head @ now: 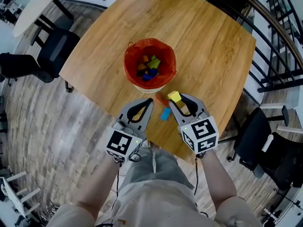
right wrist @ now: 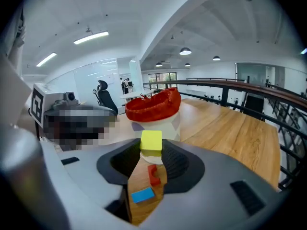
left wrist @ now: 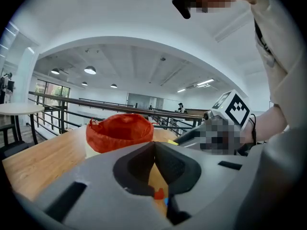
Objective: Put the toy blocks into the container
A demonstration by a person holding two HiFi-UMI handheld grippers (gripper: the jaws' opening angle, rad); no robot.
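Office space with black railings (head: 279, 56) and ceiling lights surrounds a wooden desk (head: 203, 41) that stands on a plank floor (head: 38, 126), with dark chairs (head: 57, 51) off to the sides. Near the desk's middle sits the container (head: 149, 63), lined with a red bag and already holding several coloured blocks.

The right gripper (head: 176, 98) has its fingers clamped on a yellow block (right wrist: 151, 141), held above the desk just short of the container, probably so it can be carried over the rim and dropped in. The left gripper (head: 150, 100) hovers beside it with its fingers together and nothing between them, likely waiting its turn.

A red block (right wrist: 153, 175) and a blue block (right wrist: 143, 194) lie on the desk below the grippers, close to the near edge and apart from each other, not yet put away. Elsewhere the desk's pale grain is bare.
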